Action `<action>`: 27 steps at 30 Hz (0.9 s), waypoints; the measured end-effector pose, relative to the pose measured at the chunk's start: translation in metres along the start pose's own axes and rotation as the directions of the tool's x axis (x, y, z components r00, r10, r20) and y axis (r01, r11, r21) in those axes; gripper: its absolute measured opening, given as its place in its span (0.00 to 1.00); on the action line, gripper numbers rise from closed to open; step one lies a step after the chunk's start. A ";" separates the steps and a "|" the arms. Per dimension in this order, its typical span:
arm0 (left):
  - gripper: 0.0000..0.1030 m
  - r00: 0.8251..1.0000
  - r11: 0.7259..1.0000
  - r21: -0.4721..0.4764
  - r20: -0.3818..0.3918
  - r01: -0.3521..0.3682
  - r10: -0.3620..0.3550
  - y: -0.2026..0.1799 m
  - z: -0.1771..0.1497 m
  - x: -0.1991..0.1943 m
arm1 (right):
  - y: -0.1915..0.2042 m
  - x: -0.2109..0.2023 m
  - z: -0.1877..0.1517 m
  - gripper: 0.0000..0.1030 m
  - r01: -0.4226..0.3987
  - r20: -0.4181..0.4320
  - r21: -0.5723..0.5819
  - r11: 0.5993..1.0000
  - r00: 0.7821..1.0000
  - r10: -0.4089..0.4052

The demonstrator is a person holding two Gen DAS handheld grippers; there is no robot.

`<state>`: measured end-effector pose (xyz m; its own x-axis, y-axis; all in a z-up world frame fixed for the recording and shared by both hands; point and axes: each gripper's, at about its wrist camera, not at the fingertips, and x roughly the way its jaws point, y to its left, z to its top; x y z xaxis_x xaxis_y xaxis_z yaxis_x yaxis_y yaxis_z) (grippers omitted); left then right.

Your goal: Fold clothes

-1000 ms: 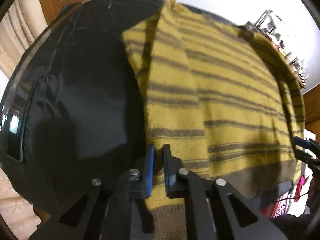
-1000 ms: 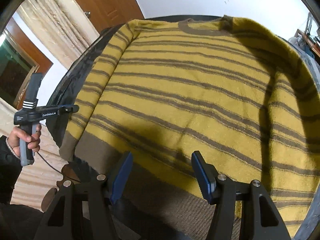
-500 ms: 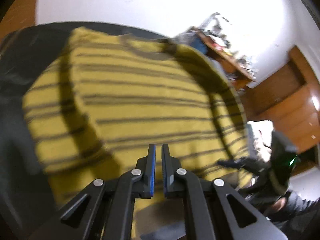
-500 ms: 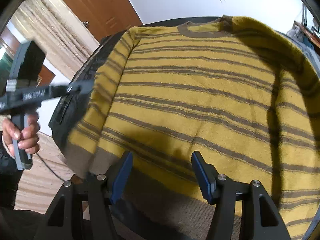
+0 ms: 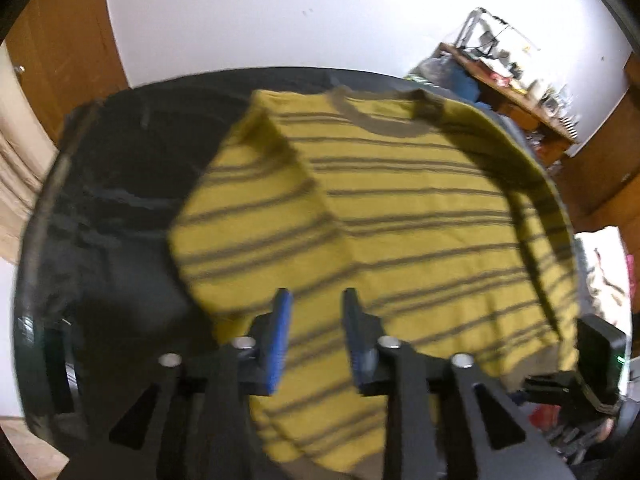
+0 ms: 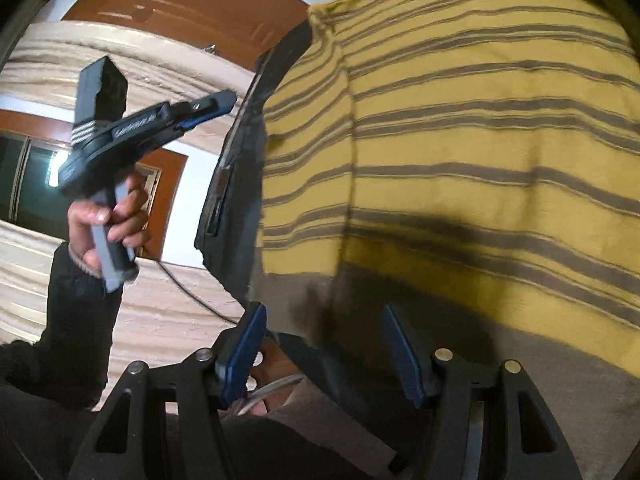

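Yellow striped sweater lies on dark table; both hand-held grippers spread, holding nothing.

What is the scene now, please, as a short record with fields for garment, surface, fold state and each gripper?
garment: yellow sweater with grey-brown stripes, collar at the far side
surface: dark table, sweater lies on it
fold state: left sleeve folded in over the body; hem near the grippers
left gripper: jaws open, above the hem, holding nothing
right gripper: jaws open, at the hem's left corner, holding nothing
background: cluttered shelf by the white wall
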<state>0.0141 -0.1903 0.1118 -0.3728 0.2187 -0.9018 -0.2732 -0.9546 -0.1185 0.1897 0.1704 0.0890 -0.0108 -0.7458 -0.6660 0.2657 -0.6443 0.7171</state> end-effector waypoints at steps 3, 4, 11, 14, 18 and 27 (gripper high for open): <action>0.46 1.000 0.998 0.057 -0.003 -0.024 0.024 0.017 0.016 0.012 | 0.014 0.016 0.008 0.60 0.022 0.009 -0.011 1.000 1.000 -0.021; 0.46 1.000 0.997 0.079 -0.011 -0.023 0.024 0.020 0.024 0.018 | 0.017 0.023 0.012 0.59 0.030 0.015 -0.003 1.000 0.999 -0.030; 0.47 1.000 0.951 0.308 -0.022 0.016 -0.009 0.009 0.060 0.049 | 0.033 0.074 0.027 0.51 0.138 0.006 0.080 0.987 0.990 -0.139; 0.50 0.997 0.914 0.400 -0.032 0.071 -0.064 -0.005 0.075 0.060 | 0.029 0.079 0.021 0.36 0.158 0.013 0.133 0.978 0.987 -0.161; 0.59 0.993 0.840 0.529 -0.047 0.119 -0.111 -0.027 0.087 0.078 | 0.034 0.083 0.022 0.36 0.183 0.039 0.176 0.967 0.980 -0.193; 0.66 0.995 0.938 0.346 -0.078 -0.035 0.066 0.007 0.139 0.150 | 0.046 0.077 0.027 0.05 0.341 0.057 0.147 0.928 0.934 -0.353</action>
<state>-0.1671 -0.1362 0.0332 -0.3200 0.1389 -0.9372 -0.5500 -0.8327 0.0644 0.1750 0.0784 0.0760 -0.1590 -0.4791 -0.8632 0.1013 -0.8777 0.4684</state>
